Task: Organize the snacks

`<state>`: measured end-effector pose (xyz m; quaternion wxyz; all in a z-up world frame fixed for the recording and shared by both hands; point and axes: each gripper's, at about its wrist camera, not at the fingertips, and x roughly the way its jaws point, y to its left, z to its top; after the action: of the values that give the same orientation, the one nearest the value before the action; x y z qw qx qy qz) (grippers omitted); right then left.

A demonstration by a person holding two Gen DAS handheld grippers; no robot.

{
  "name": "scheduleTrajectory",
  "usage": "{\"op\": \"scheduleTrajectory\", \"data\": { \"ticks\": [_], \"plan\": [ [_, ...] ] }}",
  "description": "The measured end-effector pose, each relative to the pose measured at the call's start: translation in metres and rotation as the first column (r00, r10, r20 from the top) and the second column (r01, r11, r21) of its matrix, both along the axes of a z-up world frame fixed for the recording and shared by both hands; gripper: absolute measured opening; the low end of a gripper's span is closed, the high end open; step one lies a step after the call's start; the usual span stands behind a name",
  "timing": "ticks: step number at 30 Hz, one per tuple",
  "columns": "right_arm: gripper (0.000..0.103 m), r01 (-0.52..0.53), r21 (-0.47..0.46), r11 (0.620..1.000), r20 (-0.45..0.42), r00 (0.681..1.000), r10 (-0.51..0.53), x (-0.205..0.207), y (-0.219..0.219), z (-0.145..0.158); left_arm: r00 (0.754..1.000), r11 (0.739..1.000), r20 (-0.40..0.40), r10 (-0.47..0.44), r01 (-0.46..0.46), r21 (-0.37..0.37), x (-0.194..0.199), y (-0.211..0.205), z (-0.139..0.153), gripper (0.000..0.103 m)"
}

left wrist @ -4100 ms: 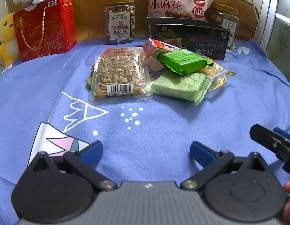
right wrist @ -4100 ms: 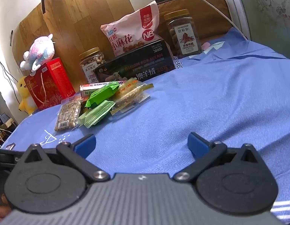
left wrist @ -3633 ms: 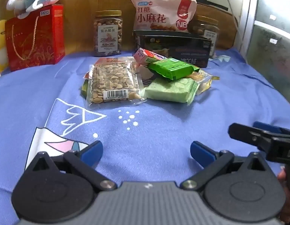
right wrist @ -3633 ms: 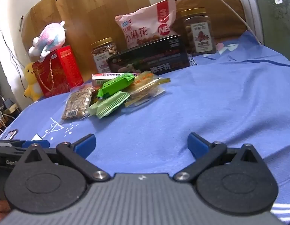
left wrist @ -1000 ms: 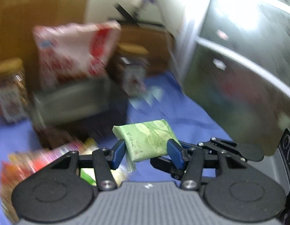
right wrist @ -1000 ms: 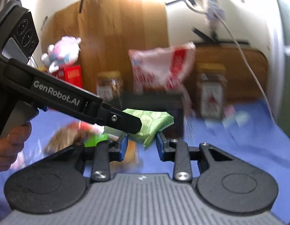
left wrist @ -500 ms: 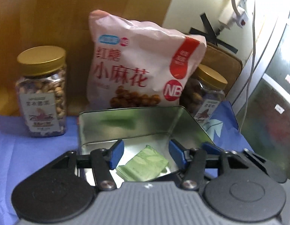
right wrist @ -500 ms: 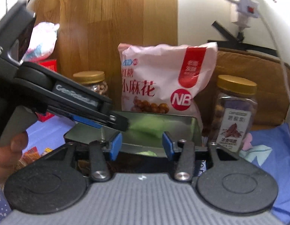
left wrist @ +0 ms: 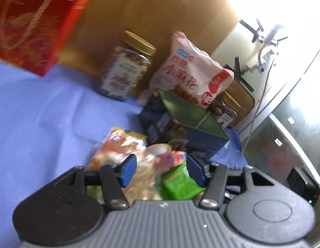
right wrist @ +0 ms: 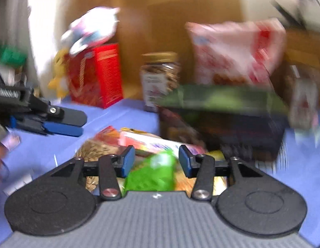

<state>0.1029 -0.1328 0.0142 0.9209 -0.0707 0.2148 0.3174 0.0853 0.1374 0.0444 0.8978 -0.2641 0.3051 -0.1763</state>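
The dark snack tin (left wrist: 187,132) stands open on the blue cloth, its shiny lid (left wrist: 187,111) raised; it also shows, blurred, in the right wrist view (right wrist: 222,124). A pile of snack packets lies in front of it: a bright green packet (left wrist: 178,184) (right wrist: 151,173), a peanut bag (right wrist: 93,150), a pink-white bar (right wrist: 158,144) and an orange packet (left wrist: 118,144). My left gripper (left wrist: 161,168) is open and empty above the pile; it also shows in the right wrist view (right wrist: 64,124). My right gripper (right wrist: 153,160) is open and empty, just over the green packet.
A red gift box (left wrist: 33,24) with a plush toy (right wrist: 91,29) on it stands at the back left. Two nut jars (left wrist: 126,72) (left wrist: 224,111) and a big pink snack bag (left wrist: 191,74) stand behind the tin against the wooden board. Both views are motion-blurred.
The pale green packet was let go into the open tin. Both grippers have pulled back from the tin and swung down over the snack pile, jaws open.
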Motion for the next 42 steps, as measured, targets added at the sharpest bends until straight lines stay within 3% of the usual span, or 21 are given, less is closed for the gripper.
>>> {"op": "scheduleTrajectory", "data": {
  "ticks": [2,6,9,13,15,17,19,21,22,24,26,29,32,37,39,42],
  "plan": [
    [0.051,-0.047,-0.161,0.986,0.121,0.990,0.067,-0.006,0.030,-0.002,1.000,1.000,0.012,0.009,-0.009,0.016,-0.013,0.008,0.001,0.054],
    [0.049,-0.057,-0.391,0.919,0.250,0.954,0.165,0.001,0.065,-0.018,0.999,1.000,0.039,0.015,-0.016,0.020,-0.034,0.019,0.006,0.064],
    [0.038,-0.079,-0.487,0.870,0.285,0.927,0.243,0.004,0.072,-0.024,0.999,1.000,0.051,0.007,-0.008,0.021,-0.042,0.021,0.007,0.064],
    [0.028,-0.034,-0.526,0.850,0.373,0.889,0.266,-0.016,0.068,-0.025,0.999,1.000,0.035,0.007,-0.008,0.010,-0.043,0.022,0.001,0.064],
    [0.027,-0.029,-0.495,0.869,0.409,0.874,0.262,-0.039,0.059,-0.023,1.000,1.000,0.019,0.003,-0.002,-0.007,-0.041,0.022,-0.003,0.064],
    [0.028,-0.090,-0.441,0.893,0.416,0.861,0.292,-0.064,0.046,-0.016,1.000,1.000,0.013,-0.006,0.006,-0.016,-0.042,0.021,-0.006,0.064],
    [0.027,-0.182,-0.414,0.892,0.392,0.848,0.356,-0.089,0.038,-0.013,1.000,1.000,0.012,-0.010,0.010,-0.017,-0.044,0.021,-0.007,0.064],
    [0.021,-0.279,-0.390,0.878,0.339,0.843,0.418,-0.109,0.034,-0.013,1.000,1.000,0.012,-0.010,0.010,-0.019,-0.047,0.023,-0.008,0.064],
    [0.023,-0.330,-0.360,0.873,0.289,0.850,0.440,-0.115,0.033,-0.013,1.000,1.000,0.011,-0.006,0.006,-0.018,-0.049,0.023,-0.008,0.064],
    [0.045,-0.388,-0.292,0.874,0.214,0.864,0.455,-0.120,0.032,-0.015,1.000,1.000,0.006,0.003,-0.002,-0.018,-0.053,0.025,-0.010,0.064],
    [0.046,-0.408,-0.198,0.891,0.165,0.882,0.441,-0.117,0.025,-0.014,1.000,1.000,-0.004,0.005,-0.005,-0.021,-0.058,0.026,-0.012,0.064],
    [0.047,-0.342,-0.072,0.937,0.095,0.933,0.348,-0.096,0.011,-0.011,1.000,1.000,-0.016,0.003,-0.003,0.002,-0.068,0.025,-0.015,0.064],
    [0.046,-0.215,0.068,0.974,-0.043,0.975,0.218,-0.065,-0.006,-0.011,0.999,0.999,-0.026,-0.018,0.019,0.027,-0.076,0.020,-0.020,0.064],
    [0.046,-0.090,0.172,0.981,-0.142,0.983,0.115,-0.020,-0.021,-0.001,0.988,0.986,-0.057,-0.146,0.150,0.072,-0.086,-0.009,-0.028,0.064],
    [0.039,-0.075,0.220,0.973,-0.180,0.977,0.116,-0.005,-0.024,0.000,0.981,0.974,-0.067,-0.184,0.191,0.123,-0.091,-0.024,-0.029,0.064],
    [0.035,-0.073,0.196,0.978,-0.210,0.971,0.115,0.011,-0.012,-0.005,0.973,0.956,-0.085,-0.216,0.228,0.185,-0.096,-0.040,-0.031,0.060]
  ]
}}
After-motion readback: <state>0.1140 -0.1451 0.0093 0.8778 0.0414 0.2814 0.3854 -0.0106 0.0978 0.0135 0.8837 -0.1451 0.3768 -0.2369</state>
